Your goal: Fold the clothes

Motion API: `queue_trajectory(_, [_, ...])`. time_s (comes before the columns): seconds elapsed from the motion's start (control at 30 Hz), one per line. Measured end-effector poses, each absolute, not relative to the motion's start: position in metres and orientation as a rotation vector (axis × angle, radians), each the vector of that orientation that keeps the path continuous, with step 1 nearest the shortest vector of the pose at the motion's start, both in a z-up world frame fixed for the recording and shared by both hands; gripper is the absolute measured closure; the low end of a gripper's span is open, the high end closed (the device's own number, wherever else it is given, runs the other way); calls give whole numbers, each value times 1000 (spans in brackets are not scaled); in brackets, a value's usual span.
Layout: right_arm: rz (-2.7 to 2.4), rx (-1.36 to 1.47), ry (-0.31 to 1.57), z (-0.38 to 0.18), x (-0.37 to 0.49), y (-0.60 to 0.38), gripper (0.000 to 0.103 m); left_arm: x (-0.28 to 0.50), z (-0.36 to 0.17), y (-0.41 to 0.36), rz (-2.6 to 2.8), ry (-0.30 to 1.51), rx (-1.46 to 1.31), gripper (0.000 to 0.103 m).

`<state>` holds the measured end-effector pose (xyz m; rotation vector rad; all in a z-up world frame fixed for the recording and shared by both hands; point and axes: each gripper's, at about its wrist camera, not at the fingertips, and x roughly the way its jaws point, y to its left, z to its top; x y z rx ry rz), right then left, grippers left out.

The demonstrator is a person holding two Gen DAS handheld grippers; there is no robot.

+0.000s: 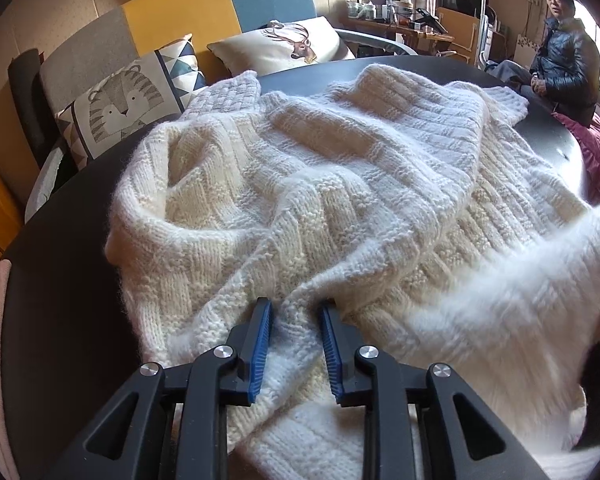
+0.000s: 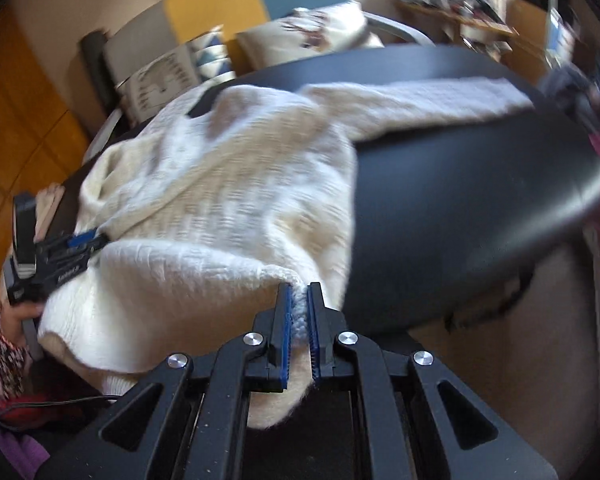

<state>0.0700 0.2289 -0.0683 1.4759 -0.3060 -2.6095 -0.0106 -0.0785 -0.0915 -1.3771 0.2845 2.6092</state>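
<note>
As viewed from the left wrist, shows a cream knit sweater [image 1: 300, 160] heaped in broad folds across a black round table [image 1: 60, 280], covering most of the top. Lies with its long axis running from the near edge away toward the far rim, one ribbed end [image 1: 440, 92] pointing to the far right. Shows the left gripper [image 1: 295, 312] at a narrow setting, blue pads [image 1: 260, 344] pressed on a raised ridge of the knit at the near edge. Includes, beyond the table, a tiger-print cushion [image 1: 120, 108], a deer-print cushion [image 1: 288, 44] and a seated person in a dark jacket [image 1: 560, 60].

As viewed from the right wrist, blurred, shows the sweater [image 2: 220, 200] bunched over the left half of the table [image 2: 460, 200], its near portion hanging off the rim. Shows one sleeve [image 2: 420, 100] stretched flat, pointing right along the far side. Shows the right gripper [image 2: 298, 292] nearly closed, pinching a corner of the knit edge. Shows the left gripper [image 2: 88, 240] at far left, clamped on the same near edge, carried by a hand [image 2: 24, 312].
</note>
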Motion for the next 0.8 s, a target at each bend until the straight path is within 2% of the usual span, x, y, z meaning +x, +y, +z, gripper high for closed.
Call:
queue_trajectory(0.2, [-2576,1556,-453,-81,84,244,95,-10,-92,-79,2613,276,-1369,78])
queue_trajectory(0.3, [-2576,1605,-401,-87,85,240,95,-11,-91,-81,2608,251,-1378,78])
queue_trajectory(0.4, [-2572,1572,-431,-84,82,237,94,-9,-89,-83,2603,201,-1383,78])
queue_trajectory(0.43, [-2587,1557,-430,-81,80,235,90,-8,-88,-85,2600,181,-1383,78])
queue_trajectory(0.57, [-2659,1398,-296,-57,73,214,88,-1,-82,-92,2583,78,-1371,78])
queue_trajectory(0.6, [-2656,1359,-214,-52,72,203,82,1,-81,-94,2579,49,-1367,78])
queue_trajectory(0.7, [-2589,1305,-59,-51,66,168,47,4,-83,-99,2573,16,-1377,78])
queue_trajectory(0.8, [-2492,1278,-9,-55,57,133,46,8,-81,-99,2571,10,-1363,78])
